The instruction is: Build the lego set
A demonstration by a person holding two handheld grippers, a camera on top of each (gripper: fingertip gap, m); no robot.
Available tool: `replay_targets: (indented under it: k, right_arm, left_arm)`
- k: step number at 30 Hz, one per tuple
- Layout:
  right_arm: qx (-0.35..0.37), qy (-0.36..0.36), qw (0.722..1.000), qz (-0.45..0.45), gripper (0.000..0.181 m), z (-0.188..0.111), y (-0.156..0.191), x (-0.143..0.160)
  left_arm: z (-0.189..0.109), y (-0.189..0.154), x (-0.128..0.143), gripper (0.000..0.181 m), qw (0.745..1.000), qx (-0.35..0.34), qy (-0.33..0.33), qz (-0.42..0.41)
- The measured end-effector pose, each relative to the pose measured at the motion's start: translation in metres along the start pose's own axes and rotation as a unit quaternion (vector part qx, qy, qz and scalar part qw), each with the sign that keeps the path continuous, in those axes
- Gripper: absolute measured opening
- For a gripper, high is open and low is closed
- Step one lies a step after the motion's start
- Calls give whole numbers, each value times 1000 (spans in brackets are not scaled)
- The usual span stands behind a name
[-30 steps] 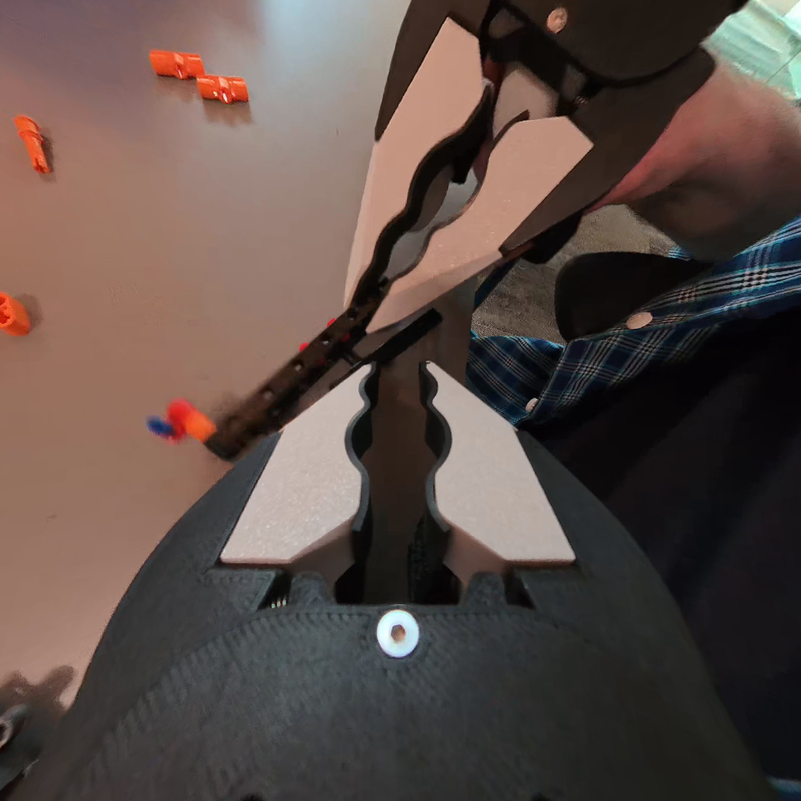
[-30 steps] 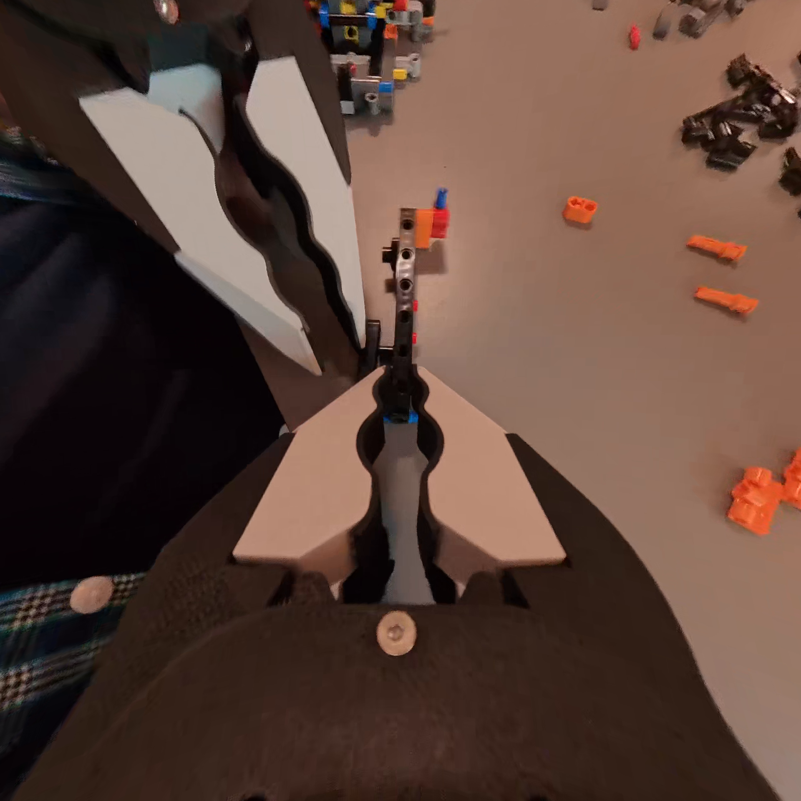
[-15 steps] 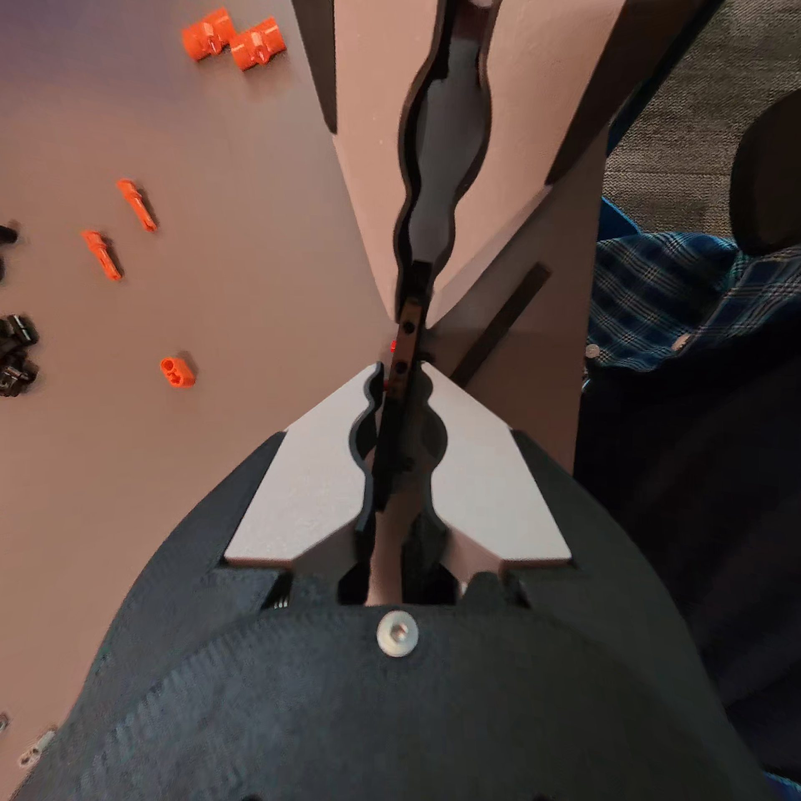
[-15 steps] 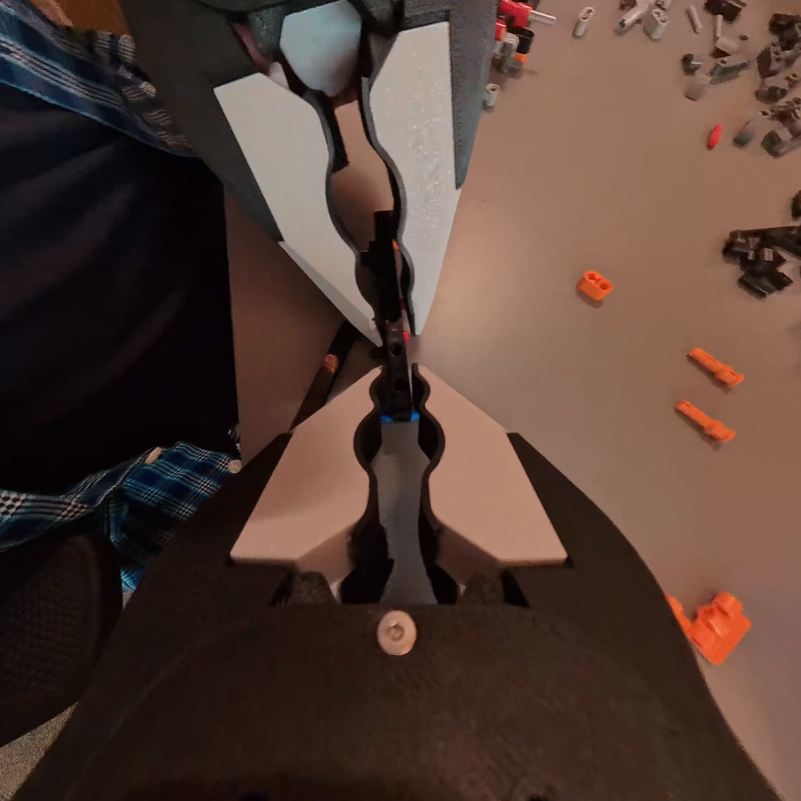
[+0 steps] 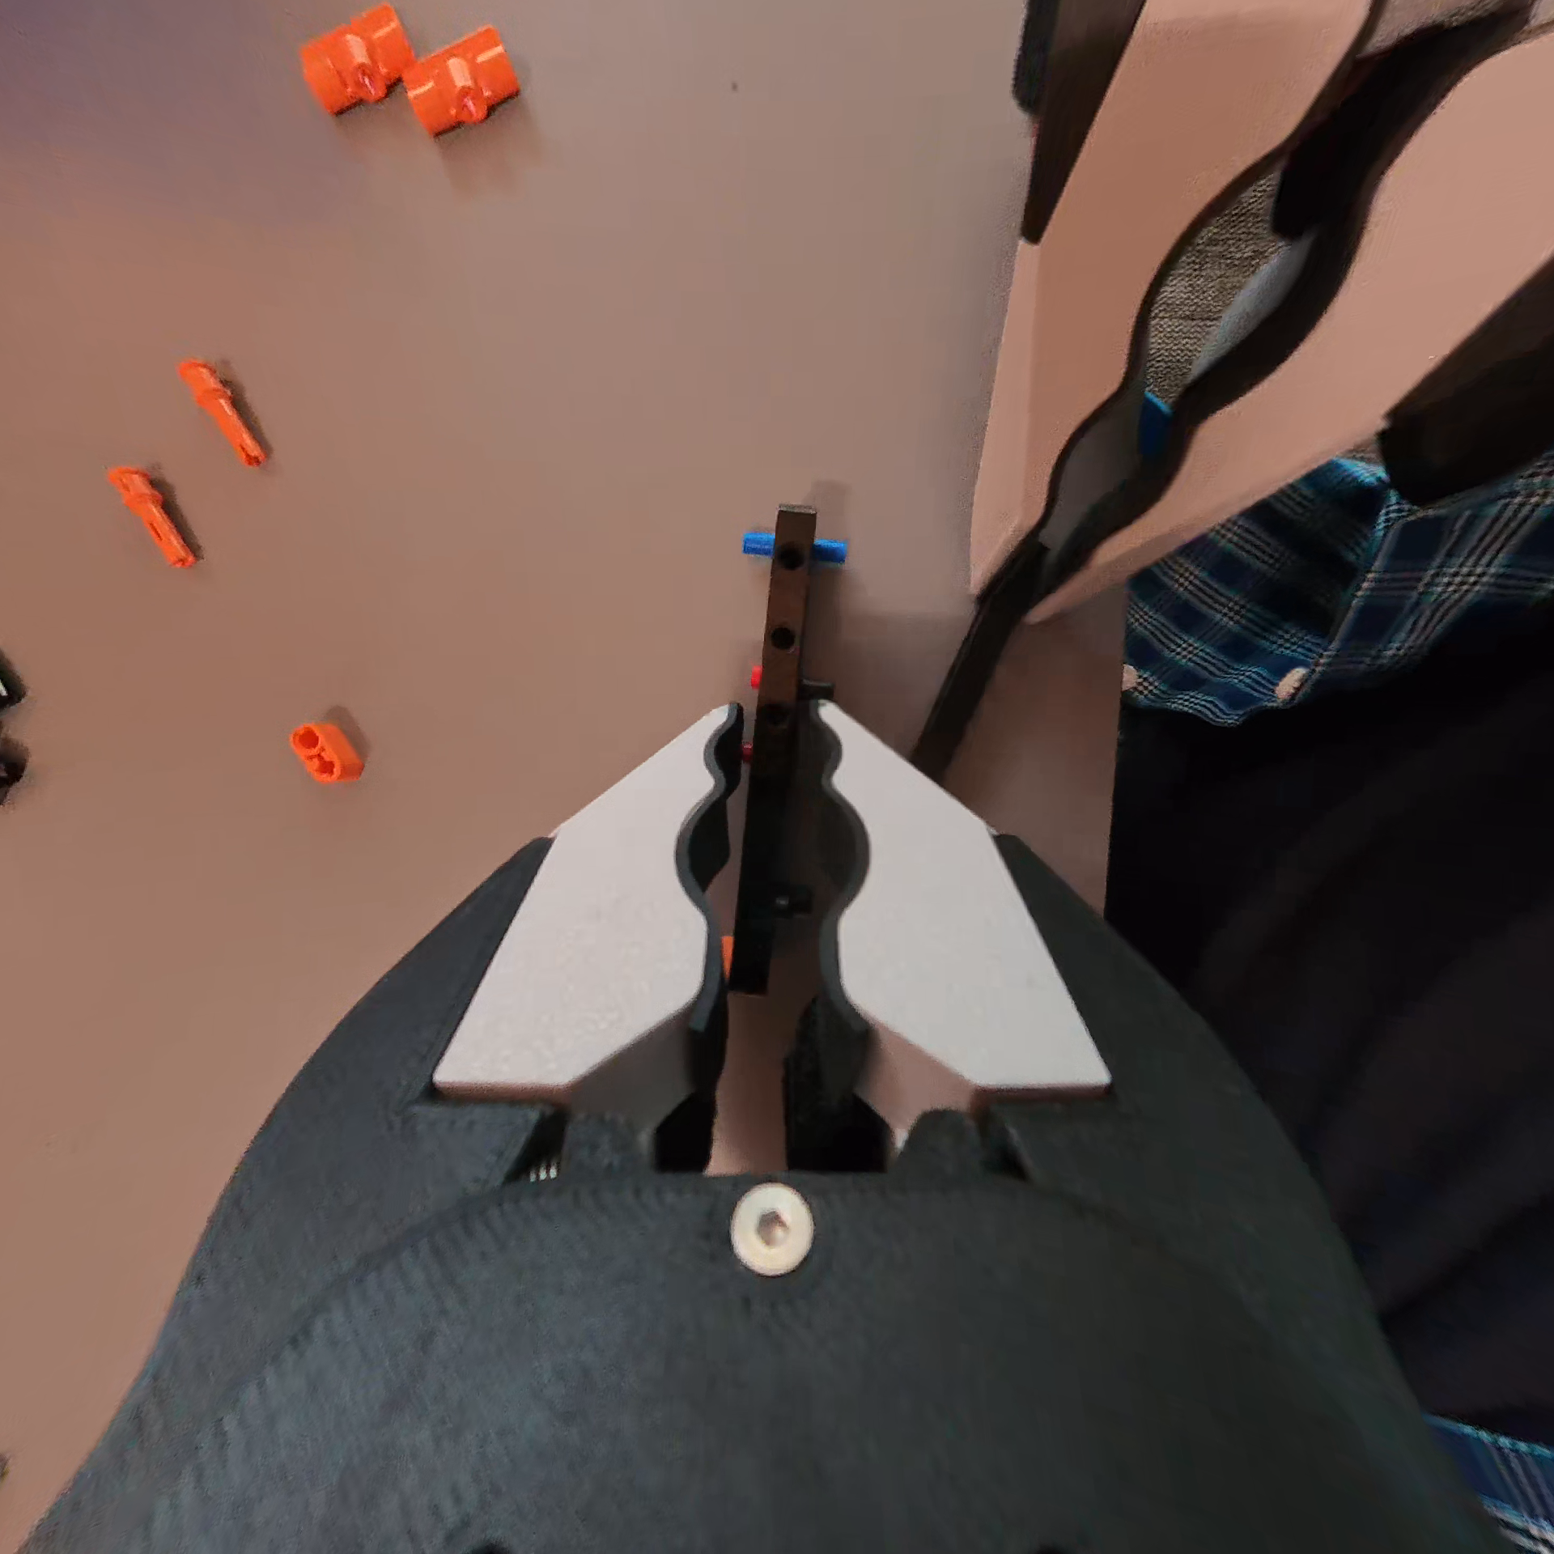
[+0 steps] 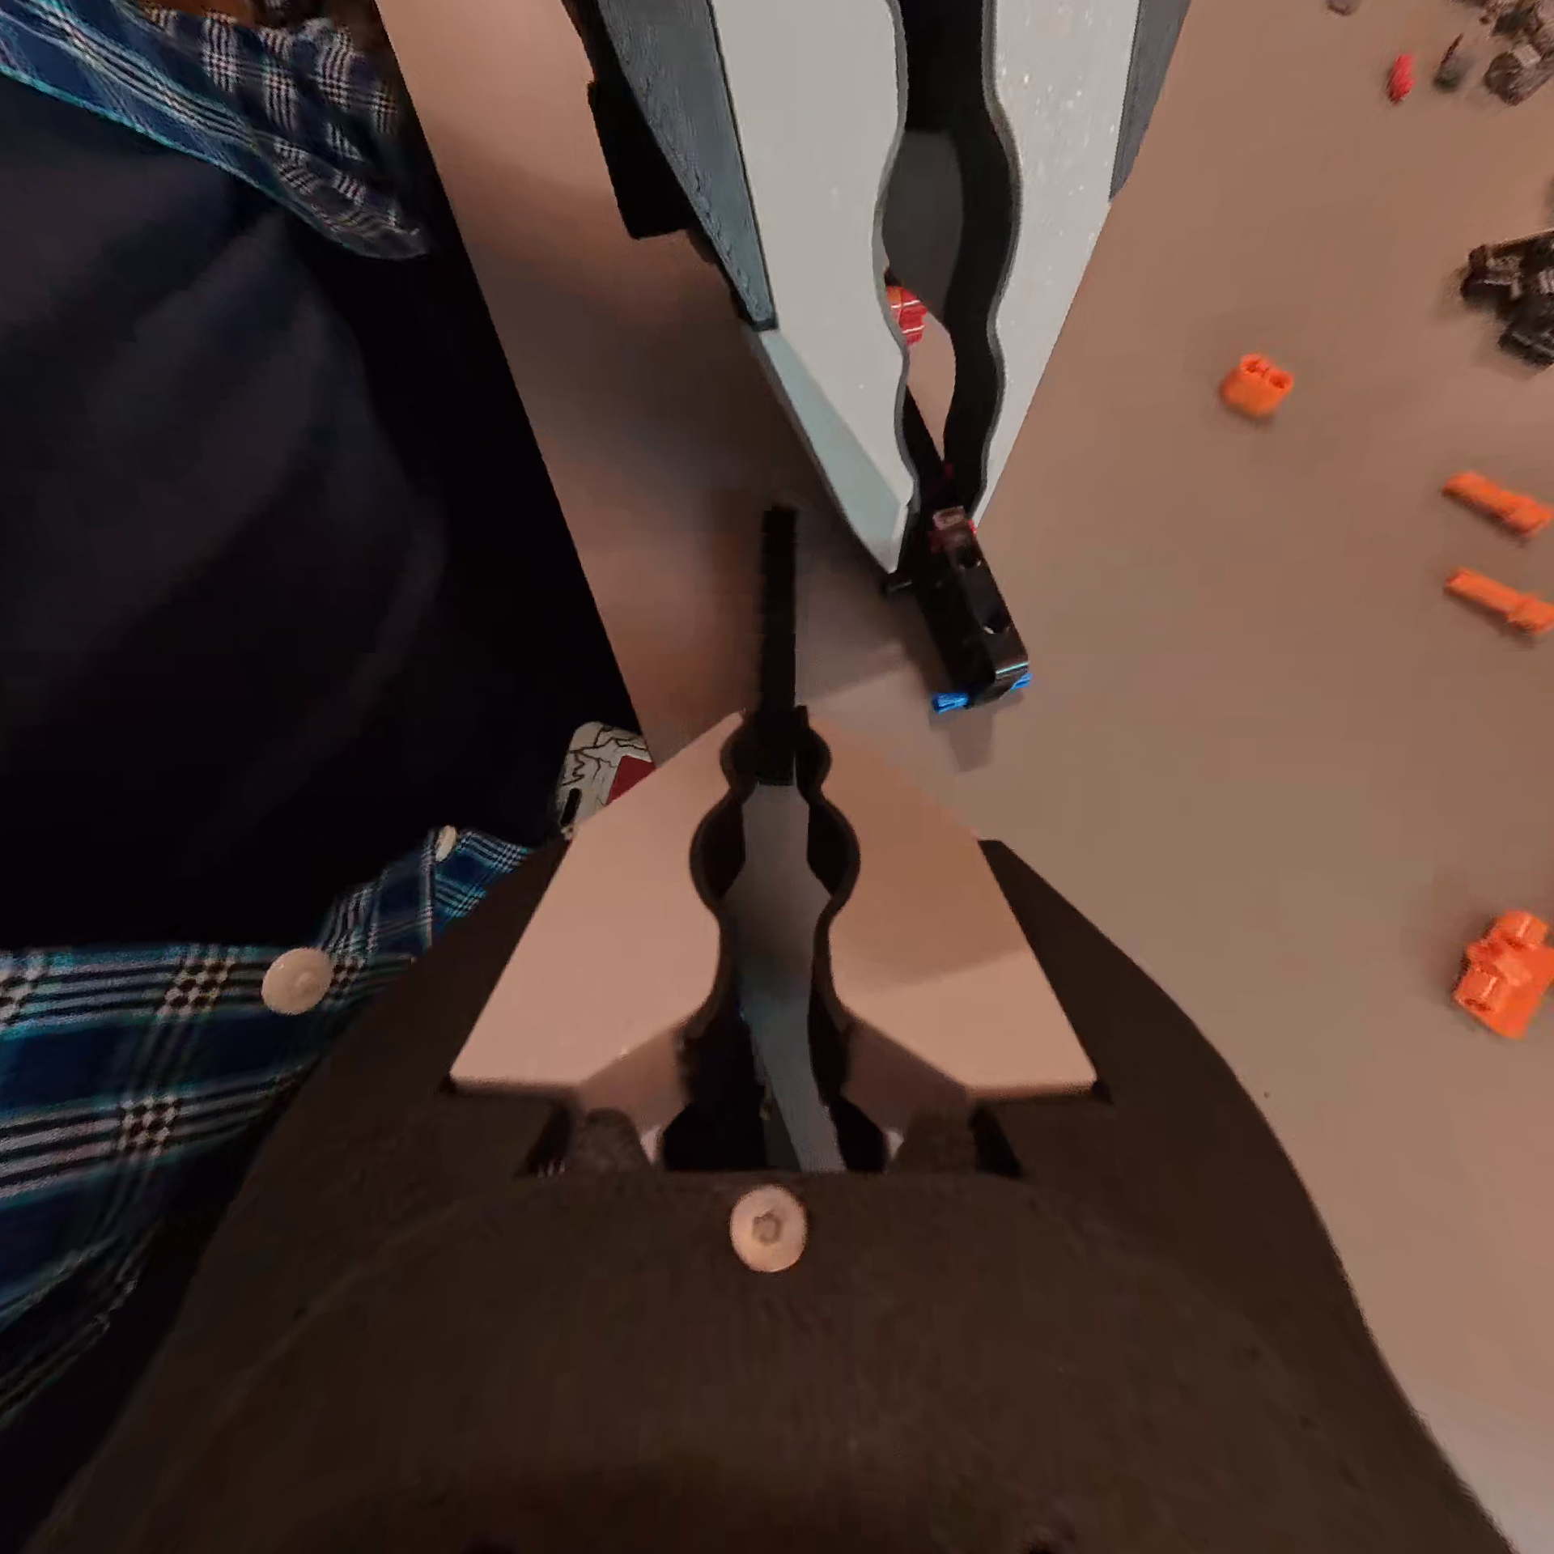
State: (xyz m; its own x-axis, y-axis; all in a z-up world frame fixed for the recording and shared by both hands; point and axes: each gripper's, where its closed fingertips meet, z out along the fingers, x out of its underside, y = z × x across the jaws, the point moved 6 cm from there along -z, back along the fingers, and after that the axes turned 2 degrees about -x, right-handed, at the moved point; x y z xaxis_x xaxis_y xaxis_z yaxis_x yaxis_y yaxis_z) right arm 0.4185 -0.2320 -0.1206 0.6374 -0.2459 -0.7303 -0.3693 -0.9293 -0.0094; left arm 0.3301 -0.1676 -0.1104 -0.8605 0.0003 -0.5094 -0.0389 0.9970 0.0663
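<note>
The left claw (image 5: 778,715) is clenched on a long black plastic lego beam with round holes (image 5: 786,664), which juts forward past its tips above the brown tabletop (image 5: 589,336). A blue pin (image 5: 795,547) crosses the beam's far end and small red pins (image 5: 754,675) stick out of its side. The right claw (image 6: 769,723) grasps a thin black lego rod (image 6: 778,605) that points toward the tabletop edge beside the person's blue plaid shirt (image 6: 126,1009). In the right wrist view the left claw (image 6: 942,504) hangs just ahead and to the right, its beam (image 6: 975,614) tilted down with the blue pin (image 6: 980,694) lowest; the two held pieces are near but apart.

Loose parts lie on the side away from the person: two orange cylindrical connectors (image 5: 412,71) touching each other, two slim orange pins (image 5: 185,462) well apart from the beam, a small orange two-hole connector (image 5: 328,751), and a heap of black pieces (image 6: 1514,286) farther out. The stretch of tabletop between the beam and those orange parts is bare. The tabletop edge runs close along the claws on the person's side.
</note>
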Motion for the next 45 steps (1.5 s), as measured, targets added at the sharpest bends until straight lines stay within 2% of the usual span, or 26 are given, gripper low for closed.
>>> replay_targets:
  k: [1, 13, 19, 24, 34, 45]
  right_arm:
    - [-3, -3, 1000, 0, 6, 0, -1, 0]
    - [-25, 7, 1000, -8, 9, -6, -26, 5]
    - [-9, -4, 1000, 0, 21, -5, -32, 5]
    - [6, -8, 1000, 3, 6, -10, -28, 11]
    - [43, -12, 997, -63, 6, -6, -28, 7]
    - [-7, -10, 999, -47, 6, -7, -36, 8]
  left_arm:
    - [0, 0, -1, 18, 1000, 6, 1, -1]
    - [8, -6, -13, 44, 996, 80, 14, 19]
    - [10, -5, -14, 36, 997, 72, 8, 16]
    - [10, -4, -13, 31, 998, 57, 1, 29]
    - [12, -7, -14, 29, 997, 41, -16, 61]
    - [14, -3, -15, 26, 997, 46, -24, 56]
